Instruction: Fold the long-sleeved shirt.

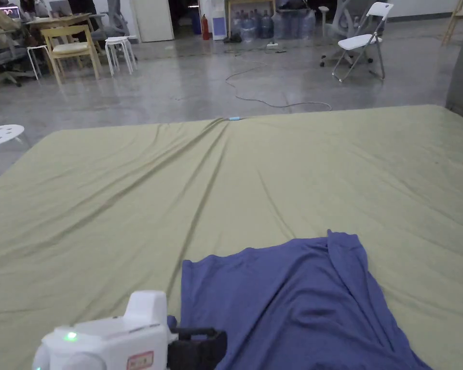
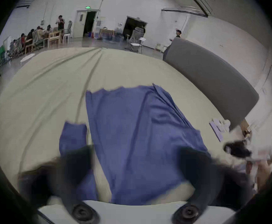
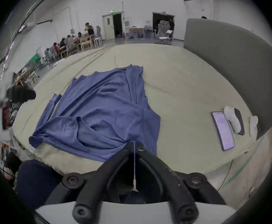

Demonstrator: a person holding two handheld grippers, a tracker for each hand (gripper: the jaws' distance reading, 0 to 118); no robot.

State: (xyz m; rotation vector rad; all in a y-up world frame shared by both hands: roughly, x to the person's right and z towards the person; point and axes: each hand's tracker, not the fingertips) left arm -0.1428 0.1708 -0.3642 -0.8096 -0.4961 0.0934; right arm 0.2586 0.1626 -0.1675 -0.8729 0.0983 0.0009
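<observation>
On the left side, the left gripper (image 1: 197, 344) is lifted above the near left part of the table (image 1: 105, 202), which is covered with a pale green cloth. In the left gripper view its two jaws stand wide apart and nothing is between them. A folded strip of the shirt, probably a sleeve, lies just beside the left jaw, and the main body of the shirt passes under the gap between the jaws.

In the middle lies the blue long-sleeved shirt (image 3: 99, 111), on the near half of the table, wrinkled and partly doubled on itself. Its long axis runs away from the person, from the near edge toward the far side of the table. A bunched corner rests at the near left, close to the table edge.

To the right, the right gripper (image 3: 134, 144) is at the near edge of the shirt. Its jaws are drawn together at the tips, and a thin edge of the blue cloth seems to be pinched there, though the contact itself is hard to see.

In my judgement the fold is only at its start. The shirt lies ahead of both tools, so the free left gripper must come down on the left edge next.

Far right, near a grey panel (image 3: 229, 57), lie a phone (image 3: 222, 130) and some white items
</observation>
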